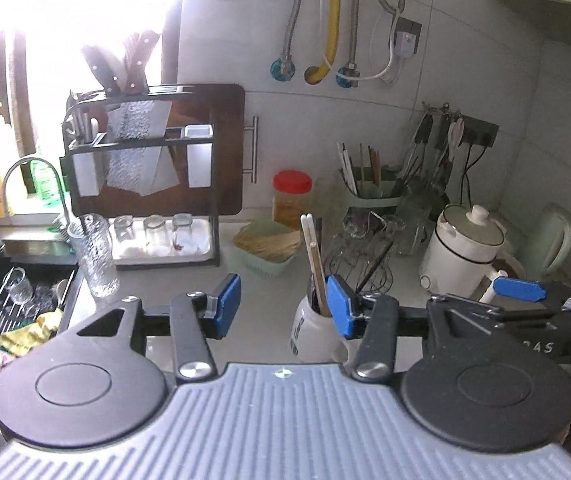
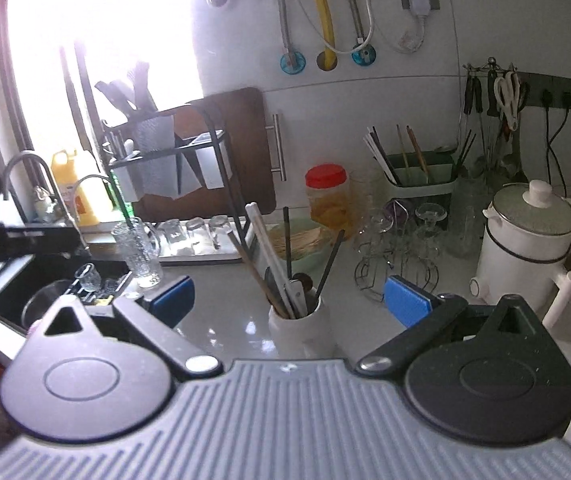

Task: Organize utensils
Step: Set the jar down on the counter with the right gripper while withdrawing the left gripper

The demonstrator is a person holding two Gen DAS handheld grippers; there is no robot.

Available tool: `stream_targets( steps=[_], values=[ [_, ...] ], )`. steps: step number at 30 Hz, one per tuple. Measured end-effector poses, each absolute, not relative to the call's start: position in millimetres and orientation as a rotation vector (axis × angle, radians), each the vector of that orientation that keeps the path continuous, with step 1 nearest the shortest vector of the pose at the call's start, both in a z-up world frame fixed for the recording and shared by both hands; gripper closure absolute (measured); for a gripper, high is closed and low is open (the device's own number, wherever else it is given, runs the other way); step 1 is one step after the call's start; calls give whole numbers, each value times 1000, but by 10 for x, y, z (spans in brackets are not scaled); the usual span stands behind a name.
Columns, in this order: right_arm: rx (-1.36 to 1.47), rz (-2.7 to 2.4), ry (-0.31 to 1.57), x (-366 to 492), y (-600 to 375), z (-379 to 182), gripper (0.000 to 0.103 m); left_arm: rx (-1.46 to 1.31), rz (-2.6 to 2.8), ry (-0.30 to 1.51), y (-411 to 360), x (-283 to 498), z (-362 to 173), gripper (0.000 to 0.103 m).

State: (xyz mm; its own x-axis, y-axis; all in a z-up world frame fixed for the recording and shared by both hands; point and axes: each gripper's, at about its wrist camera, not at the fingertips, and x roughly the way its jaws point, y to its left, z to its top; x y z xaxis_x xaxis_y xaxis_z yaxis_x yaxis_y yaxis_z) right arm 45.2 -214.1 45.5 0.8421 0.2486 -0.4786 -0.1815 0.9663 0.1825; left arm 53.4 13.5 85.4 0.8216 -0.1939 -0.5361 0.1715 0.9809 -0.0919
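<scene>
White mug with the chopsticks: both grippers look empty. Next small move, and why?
Probably ease the right gripper forward and down to the utensils standing in the white mug. Its jaws are open and empty and the mug sits centred between them in the right wrist view. The left gripper is also open, but the mug lies off by its right finger. The green holder at the wall looks like the destination.

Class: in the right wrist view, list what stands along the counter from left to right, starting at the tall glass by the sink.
Tall glass → white cup of utensils → wire rack → white pot
</scene>
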Motion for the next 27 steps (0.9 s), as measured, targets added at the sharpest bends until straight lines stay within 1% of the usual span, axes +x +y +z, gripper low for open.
stream_targets(
  steps=[6, 8, 10, 11, 13, 16, 21, 27],
  values=[
    [125, 250, 522, 223, -2135, 424, 0, -50, -166, 586, 104, 263, 744, 38],
    [133, 255, 522, 171, -2139, 408, 0, -48, -156, 593, 104, 180, 693, 33],
    [141, 252, 518, 98, -2146, 397, 0, -47, -148, 596, 105, 109, 655, 26],
    [144, 251, 516, 71, -2149, 397, 0, -46, -143, 595, 104, 68, 636, 24],
    [148, 250, 513, 7, -2155, 387, 0, -43, -135, 592, 103, 4, 603, 16],
    [144, 252, 507, -75, -2161, 380, 0, -49, -123, 592, 123, -87, 557, 11],
    [131, 258, 501, -183, -2137, 343, 0, -60, -107, 595, 144, -214, 483, 6],
    [122, 256, 517, -263, -2106, 250, 0, -51, -98, 619, 118, -306, 397, 5]
  ],
)
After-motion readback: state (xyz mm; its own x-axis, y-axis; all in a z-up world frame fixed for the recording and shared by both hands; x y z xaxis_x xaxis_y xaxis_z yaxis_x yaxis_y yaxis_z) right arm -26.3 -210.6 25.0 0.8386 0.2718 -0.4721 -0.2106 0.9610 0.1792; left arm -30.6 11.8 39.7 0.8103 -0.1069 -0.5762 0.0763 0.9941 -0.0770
